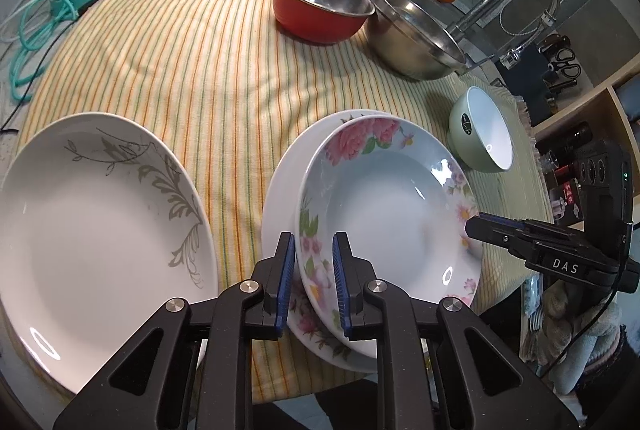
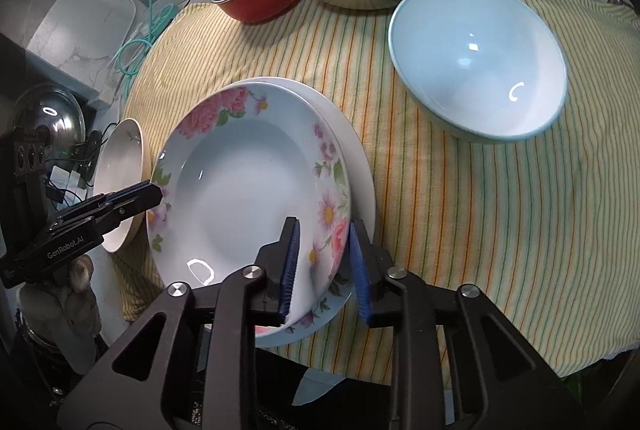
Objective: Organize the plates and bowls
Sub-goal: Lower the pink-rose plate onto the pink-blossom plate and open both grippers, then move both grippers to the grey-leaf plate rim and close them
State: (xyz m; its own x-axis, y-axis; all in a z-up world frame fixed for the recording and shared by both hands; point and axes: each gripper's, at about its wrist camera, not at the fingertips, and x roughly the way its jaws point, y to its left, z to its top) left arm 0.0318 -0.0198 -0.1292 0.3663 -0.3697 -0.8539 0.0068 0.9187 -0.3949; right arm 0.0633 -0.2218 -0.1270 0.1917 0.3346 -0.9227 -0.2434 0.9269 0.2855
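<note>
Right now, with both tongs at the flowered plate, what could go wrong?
1. The flowered plate sits off-centre on the white plate beneath, so it may slide.
2. The right tongs straddle its rim loosely; lifting now could drop that side.
3. The left tongs could tilt it alone.

Both claws are showing black frames: left claw (image 1: pixel 314 262), right claw (image 2: pixel 324 254). Blue ribbed pads (image 1: pixel 286 282) are lining the fingers, silver screws (image 1: pixel 177 305) glinting at the joints.

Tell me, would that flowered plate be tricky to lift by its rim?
Probably a bit. The flowered plate looks glazed and glossy, so it may slip between the jaws. It seems stiff ceramic, likely to chip if dropped. Resting on the white plate beneath, it could slide sideways when nudged.
</note>
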